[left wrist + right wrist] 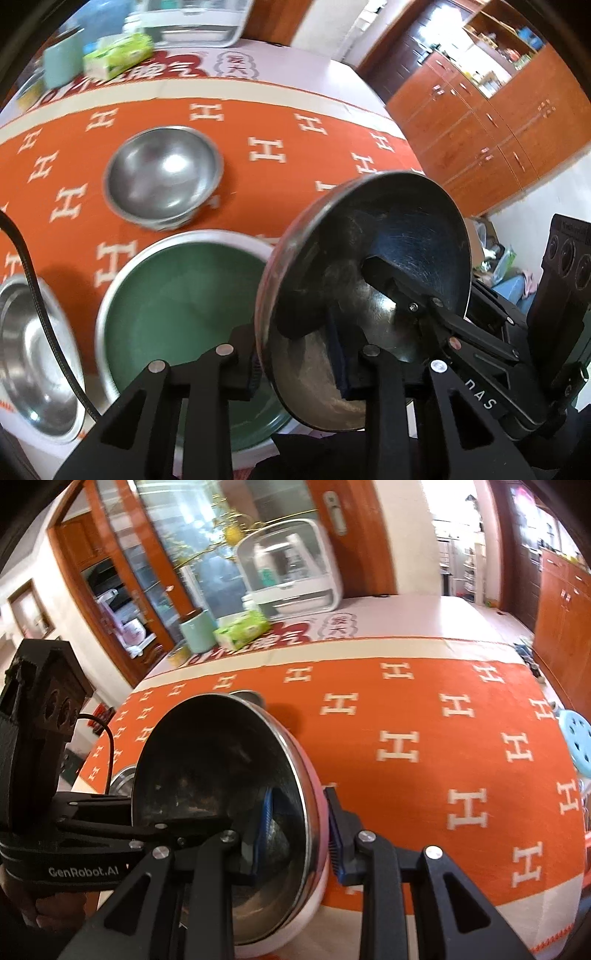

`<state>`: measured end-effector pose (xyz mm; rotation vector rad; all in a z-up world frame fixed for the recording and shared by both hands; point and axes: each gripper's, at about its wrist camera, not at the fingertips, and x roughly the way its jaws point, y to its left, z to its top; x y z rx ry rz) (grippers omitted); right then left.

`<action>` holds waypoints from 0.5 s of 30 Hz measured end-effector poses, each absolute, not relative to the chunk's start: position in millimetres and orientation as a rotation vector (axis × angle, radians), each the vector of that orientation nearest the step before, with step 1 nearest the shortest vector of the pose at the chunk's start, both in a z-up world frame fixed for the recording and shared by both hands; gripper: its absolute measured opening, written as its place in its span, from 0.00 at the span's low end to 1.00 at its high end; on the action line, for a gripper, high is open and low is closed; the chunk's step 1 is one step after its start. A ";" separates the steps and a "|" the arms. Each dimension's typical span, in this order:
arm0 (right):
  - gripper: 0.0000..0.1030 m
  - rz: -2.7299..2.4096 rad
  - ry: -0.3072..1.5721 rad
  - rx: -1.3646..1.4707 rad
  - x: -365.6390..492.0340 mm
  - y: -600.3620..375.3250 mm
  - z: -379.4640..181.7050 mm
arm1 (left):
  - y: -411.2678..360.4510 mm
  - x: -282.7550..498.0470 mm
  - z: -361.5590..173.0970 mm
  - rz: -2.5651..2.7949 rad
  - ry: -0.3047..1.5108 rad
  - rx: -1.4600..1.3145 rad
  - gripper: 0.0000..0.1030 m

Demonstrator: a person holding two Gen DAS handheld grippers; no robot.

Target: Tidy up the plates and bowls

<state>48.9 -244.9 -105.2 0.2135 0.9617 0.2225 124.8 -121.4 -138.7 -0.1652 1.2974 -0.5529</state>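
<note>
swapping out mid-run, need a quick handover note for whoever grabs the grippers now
Left gripper: fingers shut on the held steel bowl at its rim.
Right gripper: shut on the same bowl's opposite rim; the bowl is tilted and seems lifted.
On the orange cloth: second steel bowl, green dish, third steel bowl at the left edge.
Done: nothing looks stacked yet.
Left: set the held bowl down, probably nest the bowls.
</note>
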 end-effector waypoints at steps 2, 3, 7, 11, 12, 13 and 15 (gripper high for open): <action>0.27 0.244 0.963 0.206 48.6 -233.5 -104.5 | -105.3 122.8 -139.8 -0.532 1.308 -0.194 0.25; 0.27 0.255 0.964 0.202 48.8 -227.6 -104.3 | -97.6 121.6 -140.4 -0.526 1.313 -0.209 0.24; 0.27 0.282 0.971 0.187 48.1 -205.5 -103.0 | -68.9 117.8 -141.9 -0.508 1.328 -0.255 0.23; 0.27 0.300 0.972 0.184 49.2 -186.0 -101.9 | -47.3 115.8 -141.2 -0.495 1.324 -0.266 0.23; 0.27 0.305 0.974 0.185 49.8 -180.7 -101.7 | -41.6 115.6 -141.2 -0.492 1.326 -0.269 0.23; 0.27 0.311 0.977 0.185 50.7 -174.5 -101.7 | -35.2 115.0 -140.7 -0.488 1.329 -0.271 0.23; 0.27 0.320 0.981 0.182 51.6 -163.7 -102.0 | -23.0 114.4 -140.0 -0.479 1.333 -0.273 0.23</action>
